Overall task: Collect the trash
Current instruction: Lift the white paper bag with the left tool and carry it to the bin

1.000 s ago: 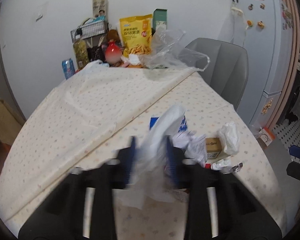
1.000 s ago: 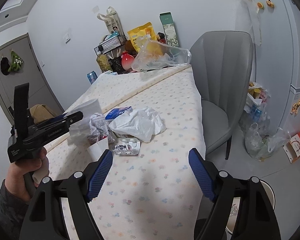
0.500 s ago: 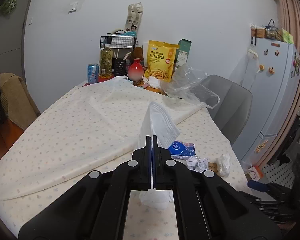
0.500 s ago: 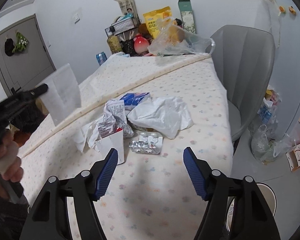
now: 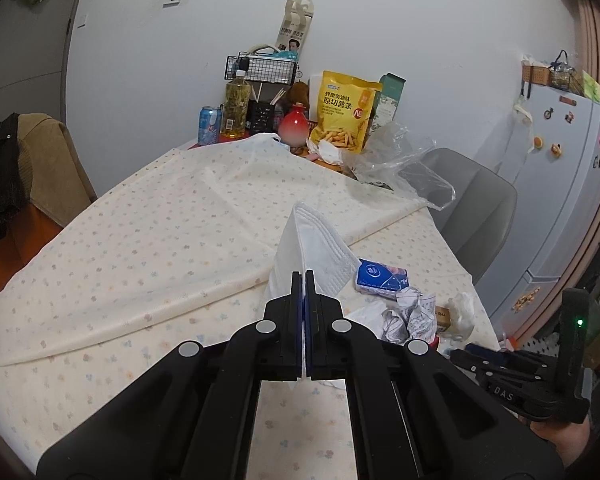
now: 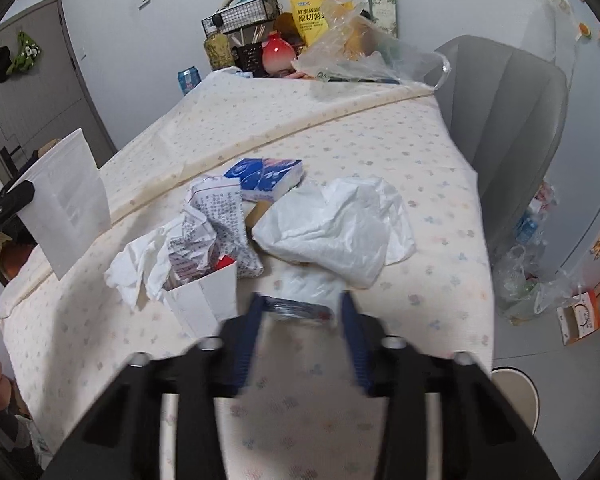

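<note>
My left gripper (image 5: pixel 304 274) is shut on a flat white paper bag (image 5: pixel 316 244), which it holds up above the table; the right wrist view shows that bag (image 6: pixel 66 200) at the far left. My right gripper (image 6: pixel 300 304) is low over the flowered tablecloth (image 6: pixel 420 184), blurred, its jaws closing with a blister pack (image 6: pixel 296 309) between them. Just beyond lie a crumpled white plastic bag (image 6: pixel 340 228), crumpled printed paper (image 6: pixel 216 220), a blue tissue pack (image 6: pixel 264 174), a white tissue (image 6: pixel 140 268) and a small open white carton (image 6: pixel 208 300).
A grey chair (image 6: pixel 512 120) stands at the table's right side. At the far end are a clear plastic bag (image 6: pixel 360 56), a yellow snack bag (image 5: pixel 344 116), a bottle, a can and a wire basket. Bags of rubbish (image 6: pixel 532 280) lie on the floor near a fridge (image 5: pixel 560 184).
My left gripper shut on the white bag and lifted it off the pile. My right gripper came down and forward over the blister pack, and its jaws narrowed around it.
</note>
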`<state>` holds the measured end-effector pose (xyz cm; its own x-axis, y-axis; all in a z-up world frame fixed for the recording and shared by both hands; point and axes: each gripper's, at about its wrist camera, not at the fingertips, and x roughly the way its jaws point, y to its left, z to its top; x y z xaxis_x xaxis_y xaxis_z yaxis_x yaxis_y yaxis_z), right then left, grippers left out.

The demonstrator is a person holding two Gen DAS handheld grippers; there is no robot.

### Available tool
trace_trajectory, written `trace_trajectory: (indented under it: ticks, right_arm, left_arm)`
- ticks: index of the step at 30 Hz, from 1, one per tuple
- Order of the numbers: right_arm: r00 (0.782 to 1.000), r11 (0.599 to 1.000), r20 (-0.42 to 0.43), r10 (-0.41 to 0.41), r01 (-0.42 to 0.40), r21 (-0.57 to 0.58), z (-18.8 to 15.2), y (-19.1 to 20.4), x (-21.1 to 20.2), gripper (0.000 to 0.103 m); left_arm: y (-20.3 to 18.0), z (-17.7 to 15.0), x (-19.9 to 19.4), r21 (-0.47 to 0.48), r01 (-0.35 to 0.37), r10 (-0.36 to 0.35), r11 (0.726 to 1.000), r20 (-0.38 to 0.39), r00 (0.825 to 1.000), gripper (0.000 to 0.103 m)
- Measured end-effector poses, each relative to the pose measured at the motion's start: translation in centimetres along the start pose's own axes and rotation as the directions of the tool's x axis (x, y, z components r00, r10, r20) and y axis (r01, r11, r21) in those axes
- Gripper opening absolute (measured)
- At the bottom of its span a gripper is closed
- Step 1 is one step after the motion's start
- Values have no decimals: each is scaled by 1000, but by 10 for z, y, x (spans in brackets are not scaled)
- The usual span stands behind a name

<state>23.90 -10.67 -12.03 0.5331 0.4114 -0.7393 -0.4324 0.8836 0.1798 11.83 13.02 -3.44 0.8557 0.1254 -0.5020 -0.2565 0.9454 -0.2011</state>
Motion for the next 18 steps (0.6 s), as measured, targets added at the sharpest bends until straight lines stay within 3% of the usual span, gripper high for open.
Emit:
trace_trajectory:
  ticks: [5, 18]
  right_arm:
    - [1000, 1000, 24, 19, -19, -6, -6, 2, -16, 2]
    - [987, 993, 115, 115, -110, -51, -22, 15, -77, 1]
  left_arm:
    - [-3, -2, -4, 3, 17, -17, 1000, 5, 1000, 2]
    - [-24, -4, -21, 18, 70, -71, 997, 22, 997, 2]
